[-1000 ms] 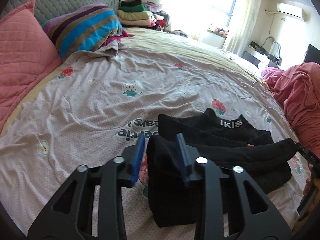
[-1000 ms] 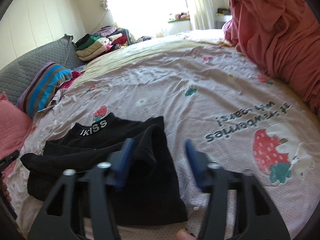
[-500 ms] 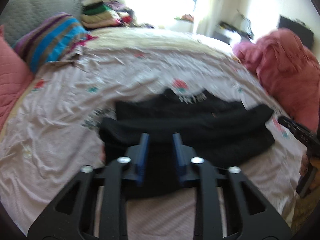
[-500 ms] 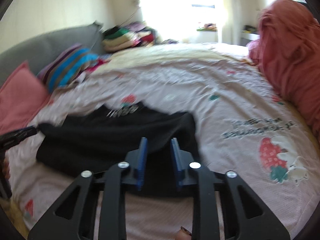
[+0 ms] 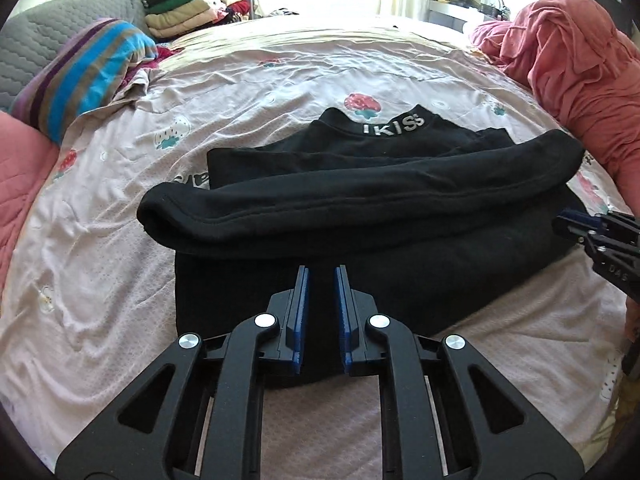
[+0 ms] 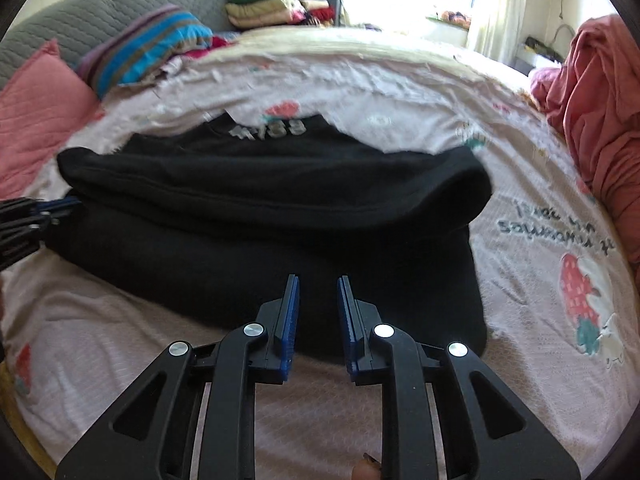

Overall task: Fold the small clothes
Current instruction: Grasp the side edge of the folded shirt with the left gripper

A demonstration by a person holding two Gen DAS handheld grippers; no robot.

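A black sweatshirt (image 5: 360,208) with white collar lettering lies on the bed, sleeves folded across its body; it also shows in the right wrist view (image 6: 280,208). My left gripper (image 5: 322,272) hovers over the garment's near hem, jaws narrowly apart and empty. My right gripper (image 6: 318,280) hovers over the hem on the other side, jaws also narrowly apart and empty. Each gripper shows at the edge of the other's view: the right one (image 5: 600,236), the left one (image 6: 28,220).
The strawberry-print sheet (image 5: 100,280) covers the bed. A striped pillow (image 5: 84,76), a pink cushion (image 6: 36,104) and stacked folded clothes (image 5: 184,12) lie at the head. A red blanket heap (image 5: 580,64) sits on the right.
Both grippers let go of the sleeve ends, pulled back toward the near hem and narrowed their jaws. The sleeves now lie across the sweatshirt body.
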